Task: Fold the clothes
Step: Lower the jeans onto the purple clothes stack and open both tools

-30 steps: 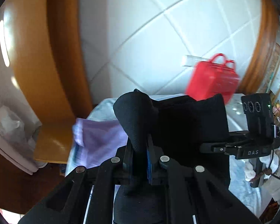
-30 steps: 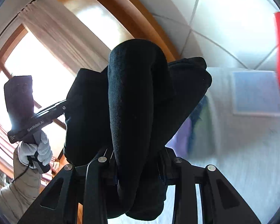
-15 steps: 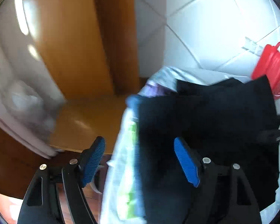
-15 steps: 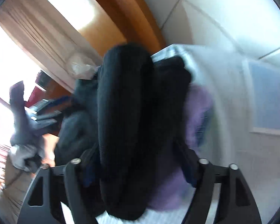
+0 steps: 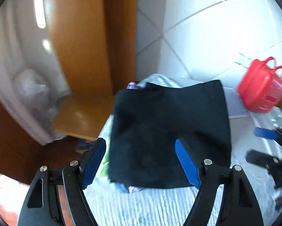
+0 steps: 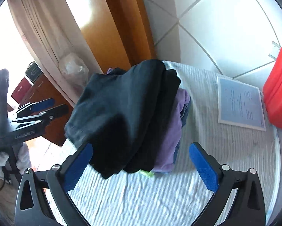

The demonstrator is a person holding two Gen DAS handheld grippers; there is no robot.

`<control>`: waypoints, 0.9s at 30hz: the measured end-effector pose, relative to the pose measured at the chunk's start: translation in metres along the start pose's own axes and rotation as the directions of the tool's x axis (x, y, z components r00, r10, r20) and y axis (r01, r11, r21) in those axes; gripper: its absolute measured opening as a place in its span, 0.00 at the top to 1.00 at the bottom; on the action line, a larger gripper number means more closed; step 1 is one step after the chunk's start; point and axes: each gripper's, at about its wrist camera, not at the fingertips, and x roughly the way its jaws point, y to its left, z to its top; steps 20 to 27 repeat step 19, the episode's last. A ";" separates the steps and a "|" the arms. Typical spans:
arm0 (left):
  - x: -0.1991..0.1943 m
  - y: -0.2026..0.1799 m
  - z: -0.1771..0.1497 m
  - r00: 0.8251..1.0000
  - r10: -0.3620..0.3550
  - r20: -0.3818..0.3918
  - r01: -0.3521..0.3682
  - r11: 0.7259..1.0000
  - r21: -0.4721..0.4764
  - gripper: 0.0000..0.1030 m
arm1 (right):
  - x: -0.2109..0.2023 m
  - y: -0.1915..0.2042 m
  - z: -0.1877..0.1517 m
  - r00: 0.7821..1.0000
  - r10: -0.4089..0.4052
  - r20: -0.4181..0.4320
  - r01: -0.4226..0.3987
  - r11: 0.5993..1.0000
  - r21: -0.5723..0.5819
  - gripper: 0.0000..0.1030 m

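black garment lies folded on the pile

the folded black garment [image 5: 169,131] tops a stack of clothes, a purple piece [image 6: 171,131] beneath it, on the white ribbed cloth [image 6: 141,197]. left gripper [image 5: 141,162] hangs over it, fingers spread, nothing pinched. right gripper [image 6: 141,165] has its jaws opening, pads clear of the fabric. a red case [image 5: 259,90] sits at two o'clock, a paper sheet [image 6: 240,103] beside it.

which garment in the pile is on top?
The black garment, folded, lying over the rest. The purple one sits beneath it, showing only at the edge, with green and blue scraps peeking out lower down.
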 end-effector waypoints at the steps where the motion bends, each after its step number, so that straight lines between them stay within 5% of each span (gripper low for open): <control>1: -0.007 -0.002 -0.002 1.000 0.006 0.009 -0.006 1.000 -0.004 0.25 | -0.003 0.001 -0.002 1.000 0.000 0.004 0.000 1.000 0.000 0.00; 5: -0.014 -0.005 -0.007 0.996 -0.087 -0.022 0.086 0.996 -0.040 0.25 | -0.008 0.010 -0.011 0.999 -0.053 0.001 0.053 0.998 -0.026 0.00; 27: -0.001 -0.014 -0.008 0.995 -0.093 -0.041 0.094 0.995 0.020 0.25 | 0.001 0.022 -0.022 0.995 -0.080 -0.055 0.077 0.996 -0.044 0.00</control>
